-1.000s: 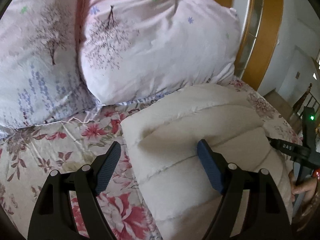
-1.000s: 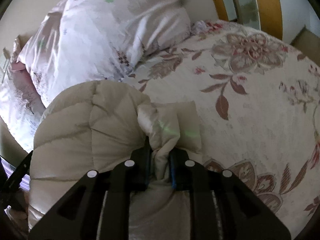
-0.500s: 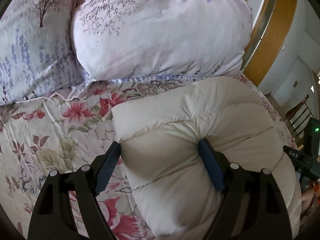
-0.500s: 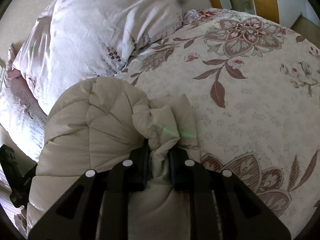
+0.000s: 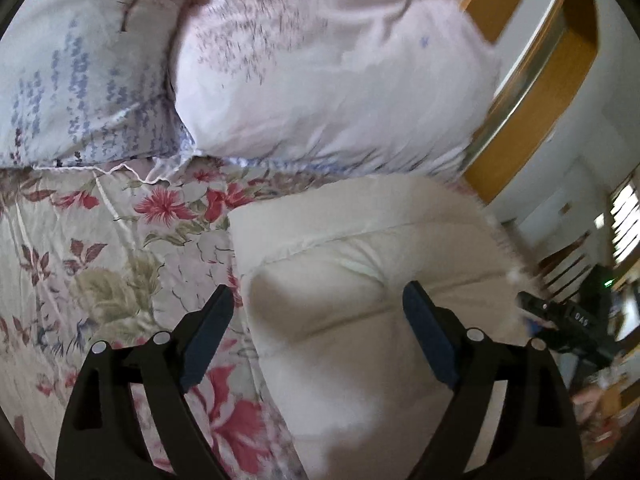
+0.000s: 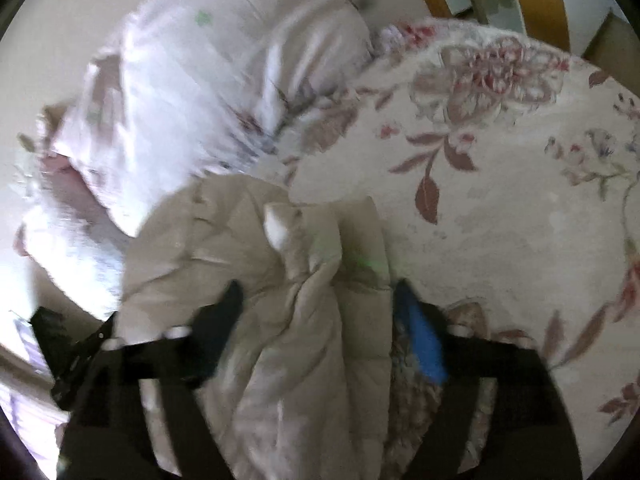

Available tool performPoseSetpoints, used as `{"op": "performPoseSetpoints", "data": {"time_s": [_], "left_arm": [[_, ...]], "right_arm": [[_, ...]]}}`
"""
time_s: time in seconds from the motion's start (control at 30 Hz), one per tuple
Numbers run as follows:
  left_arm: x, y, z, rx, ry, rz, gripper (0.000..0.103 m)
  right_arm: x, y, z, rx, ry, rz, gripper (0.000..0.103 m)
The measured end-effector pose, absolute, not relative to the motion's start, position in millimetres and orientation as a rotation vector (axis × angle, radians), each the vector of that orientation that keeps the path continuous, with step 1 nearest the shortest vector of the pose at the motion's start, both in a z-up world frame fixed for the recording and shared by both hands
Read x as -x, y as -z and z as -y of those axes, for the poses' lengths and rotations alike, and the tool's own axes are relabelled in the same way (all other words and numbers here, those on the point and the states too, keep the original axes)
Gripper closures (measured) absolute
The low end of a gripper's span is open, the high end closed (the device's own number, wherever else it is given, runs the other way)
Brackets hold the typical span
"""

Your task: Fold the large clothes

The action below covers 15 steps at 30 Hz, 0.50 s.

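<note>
1. Left gripper (image 5: 316,328) stands wide open, its fingers straddling the near left corner of the folded padded coat (image 5: 372,280), gripping nothing.
2. Right gripper (image 6: 318,304) is spread wide too, one finger on each side of the coat's bunched edge (image 6: 312,280); the blurred view suggests the pads no longer pinch it, though that is hard to confirm.
3. Coat sits as a puffy bundle on the floral bedspread (image 5: 100,264), towards the head of the bed and just short of the pillows.
4. Risk, as a judgement: with neither tool holding, the springy padding may puff up and undo the fold.
5. Left pillow (image 5: 76,80) and right pillow (image 5: 320,80) crowd the bed's head edge; pushing the bundle forward would jam it against them.
6. Wooden headboard (image 5: 532,80) rises at the right corner, limiting room there.
</note>
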<state>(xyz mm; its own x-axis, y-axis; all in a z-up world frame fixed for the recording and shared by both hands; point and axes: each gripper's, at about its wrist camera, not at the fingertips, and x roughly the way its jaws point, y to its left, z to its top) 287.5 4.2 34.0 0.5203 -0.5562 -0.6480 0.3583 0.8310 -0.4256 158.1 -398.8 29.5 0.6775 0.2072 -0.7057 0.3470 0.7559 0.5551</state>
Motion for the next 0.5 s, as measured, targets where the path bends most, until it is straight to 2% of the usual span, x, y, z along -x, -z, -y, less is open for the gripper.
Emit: {"op": "performPoseSetpoints", "data": {"time_s": [0.1,0.5], "left_arm": [[-283.5,-35.3,-23.3,0.357,0.613,-0.898,0.015],[-269.2,-10.6,-25.6,0.462,0.708,-1.013,0.015]], "right_arm": [[-146.1,-40.0,404.2,-0.755,0.011,-0.841,0.006],[-153.7,-7.2,395.8,-0.853,-0.144,-1.014,0.003]]}}
